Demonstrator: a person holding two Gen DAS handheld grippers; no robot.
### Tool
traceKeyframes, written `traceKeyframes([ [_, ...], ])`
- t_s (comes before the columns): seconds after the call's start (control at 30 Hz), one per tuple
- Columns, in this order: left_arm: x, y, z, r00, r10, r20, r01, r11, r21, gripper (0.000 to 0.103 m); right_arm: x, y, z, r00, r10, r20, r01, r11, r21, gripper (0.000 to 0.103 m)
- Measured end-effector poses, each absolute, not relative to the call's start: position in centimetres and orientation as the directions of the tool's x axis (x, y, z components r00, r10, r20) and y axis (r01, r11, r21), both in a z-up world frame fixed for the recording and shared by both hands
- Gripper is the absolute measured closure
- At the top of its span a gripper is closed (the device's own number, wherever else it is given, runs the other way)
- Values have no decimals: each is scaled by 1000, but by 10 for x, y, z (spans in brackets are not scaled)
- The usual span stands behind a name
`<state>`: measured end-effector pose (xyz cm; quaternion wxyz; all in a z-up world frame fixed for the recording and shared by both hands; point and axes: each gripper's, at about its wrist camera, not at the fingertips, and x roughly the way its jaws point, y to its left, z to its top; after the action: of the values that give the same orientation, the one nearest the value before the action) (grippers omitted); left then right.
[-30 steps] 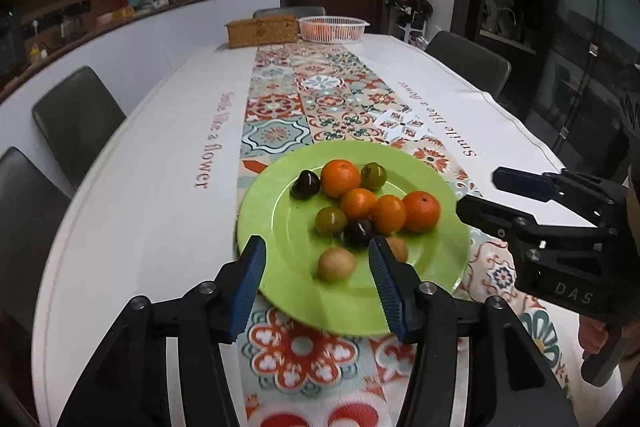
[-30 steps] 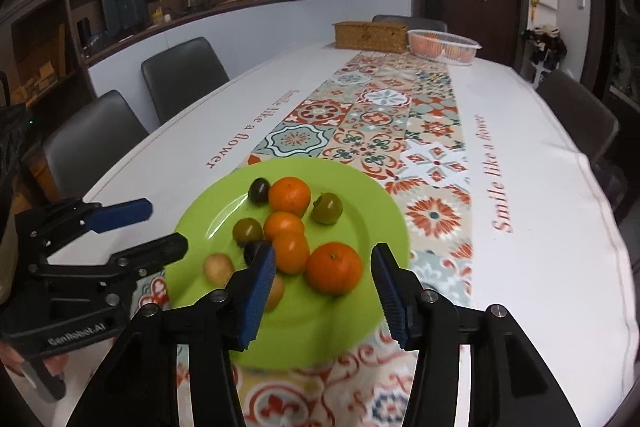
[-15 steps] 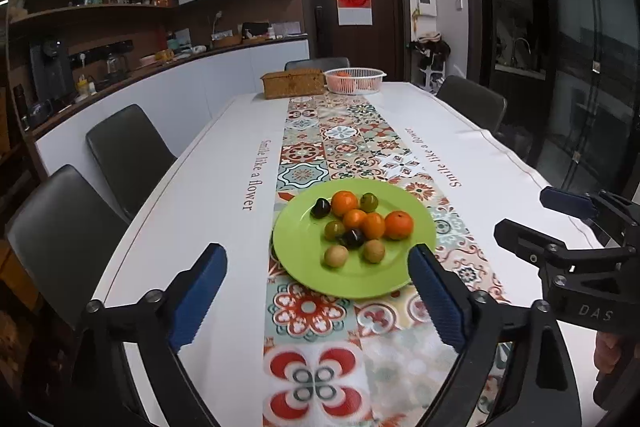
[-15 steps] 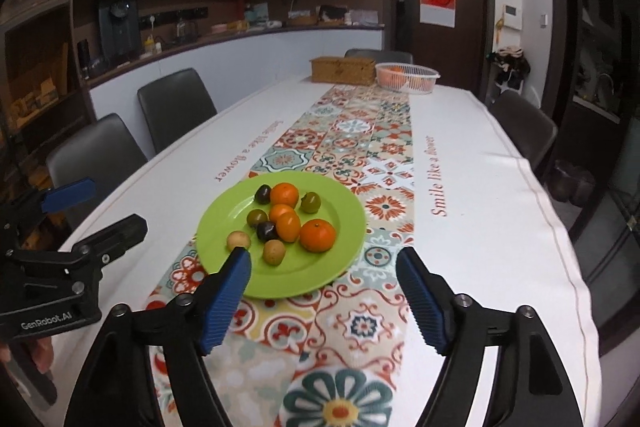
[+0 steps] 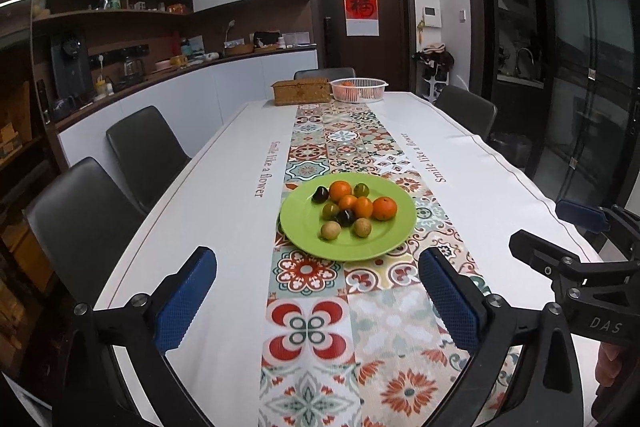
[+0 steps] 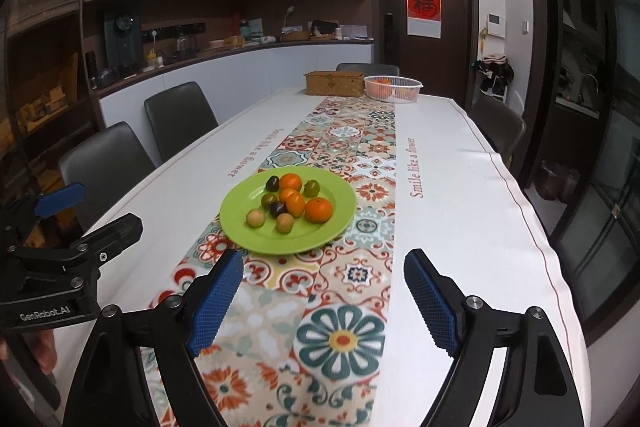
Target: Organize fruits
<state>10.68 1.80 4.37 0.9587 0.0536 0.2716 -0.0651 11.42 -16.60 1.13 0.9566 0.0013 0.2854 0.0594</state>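
Observation:
A green plate lies on the patterned runner and holds several small fruits. Among them are oranges, dark plums, green fruits and tan ones. My left gripper hangs back from the plate's near rim, its jaws opening wide with nothing between them. The right gripper also stands short of the plate, its jaws opening and empty. Each gripper shows in the other's view, the right gripper at the right edge and the left gripper at the left edge.
At the table's far end stand a white plastic basket with oranges in it and a wicker box. Dark chairs line both long sides. White tablecloth flanks the runner, and the table's edges are close on both sides.
Both grippers have drawn back and upward from over the plate, which now lies further ahead. Both pairs of jaws have spread much wider. The fruits have not moved.

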Motion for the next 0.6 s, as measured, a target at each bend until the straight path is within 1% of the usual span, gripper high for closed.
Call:
traceKeyframes([
  [0.6,54,16,56,862,-104,-495,158,985,68,0,61,-169,29,859,108,-500,-104,994,35,19],
])
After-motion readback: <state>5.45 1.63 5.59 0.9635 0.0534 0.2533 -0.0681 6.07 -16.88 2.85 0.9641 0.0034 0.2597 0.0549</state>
